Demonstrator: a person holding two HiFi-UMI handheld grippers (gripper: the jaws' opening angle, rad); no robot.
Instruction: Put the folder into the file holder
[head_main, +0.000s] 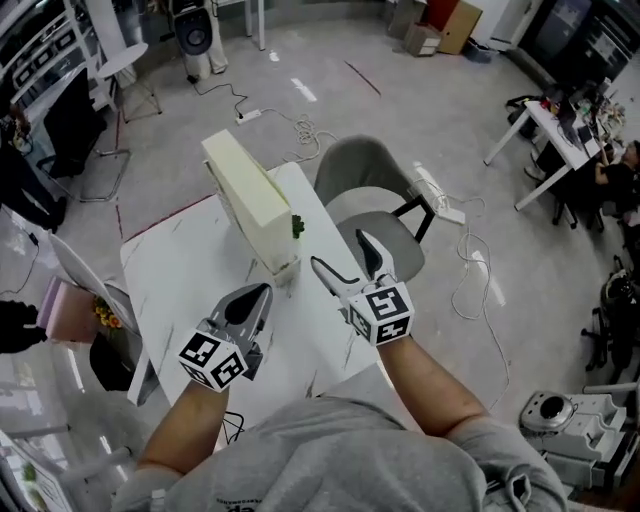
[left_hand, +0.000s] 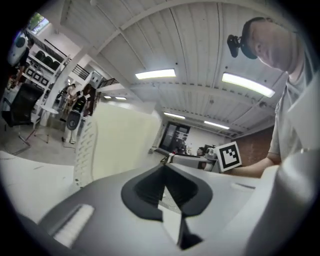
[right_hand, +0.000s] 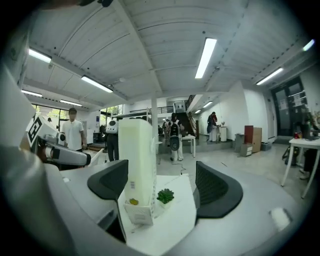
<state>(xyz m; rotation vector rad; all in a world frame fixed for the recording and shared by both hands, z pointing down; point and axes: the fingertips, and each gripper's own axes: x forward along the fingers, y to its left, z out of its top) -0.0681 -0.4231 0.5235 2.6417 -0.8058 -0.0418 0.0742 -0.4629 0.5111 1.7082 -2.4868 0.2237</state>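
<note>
Tabletop (head_main: 180, 270) carries the white file holder (right_hand: 135, 216) with the cream folder (right_hand: 136, 150) upright inside, then the left hand-held gripper (head_main: 263, 293) closed and empty, the right hand-held gripper (head_main: 339, 250) wide open and empty, and a small green plant (right_hand: 165, 195) beside the holder, whose label is unreadable.

Grey floor (head_main: 400, 110), white table (head_main: 180, 275), grey chair (head_main: 368, 168), ceiling strip lights (right_hand: 205, 57)
</note>
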